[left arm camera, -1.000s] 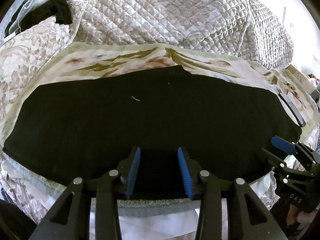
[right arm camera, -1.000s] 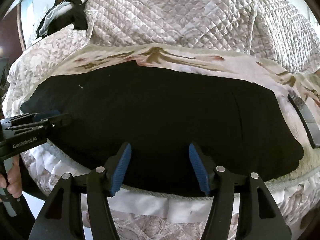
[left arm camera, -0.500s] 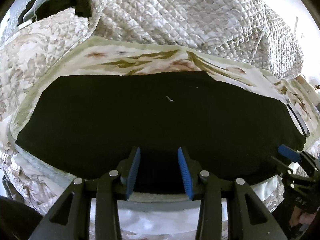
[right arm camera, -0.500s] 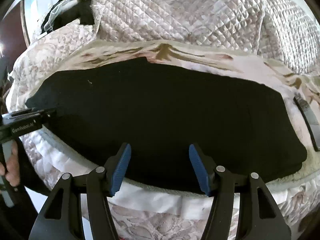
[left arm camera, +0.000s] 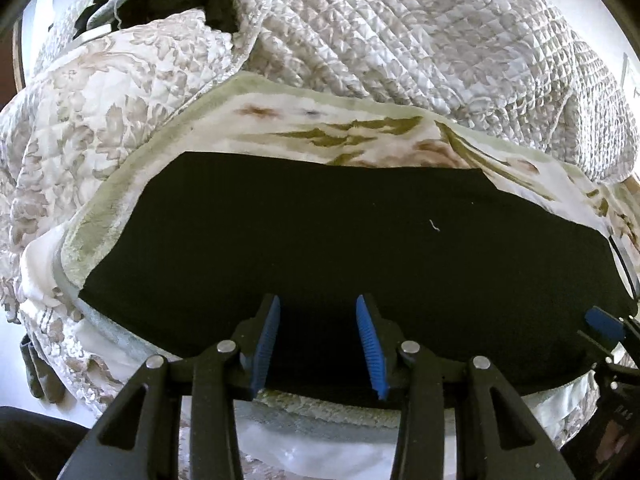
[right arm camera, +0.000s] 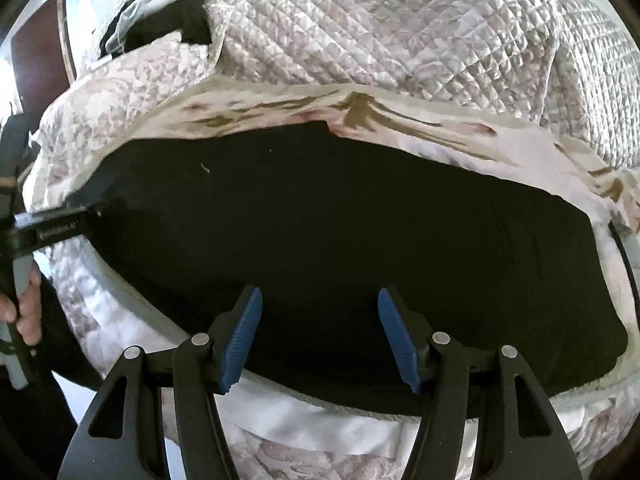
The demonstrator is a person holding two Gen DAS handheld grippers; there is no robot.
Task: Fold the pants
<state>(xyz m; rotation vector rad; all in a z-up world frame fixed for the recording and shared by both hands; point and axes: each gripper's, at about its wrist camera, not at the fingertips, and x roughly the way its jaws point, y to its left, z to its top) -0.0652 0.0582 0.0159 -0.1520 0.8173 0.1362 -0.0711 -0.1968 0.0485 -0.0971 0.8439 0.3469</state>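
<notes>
Left wrist view: my left gripper (left arm camera: 318,340) and right gripper (right arm camera: 320,336) hover unclenched, empty, over the near hem of the black pants (left arm camera: 340,248); a shallow pinch may catch the floral sheet (left arm camera: 320,400) beneath.

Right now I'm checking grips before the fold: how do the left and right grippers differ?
The left gripper has its fingers set narrower; the right gripper spreads them wider. Left sits toward the flat black pants' left end, right farther right. Both are open, holding nothing, at the pants' near edge.
</notes>
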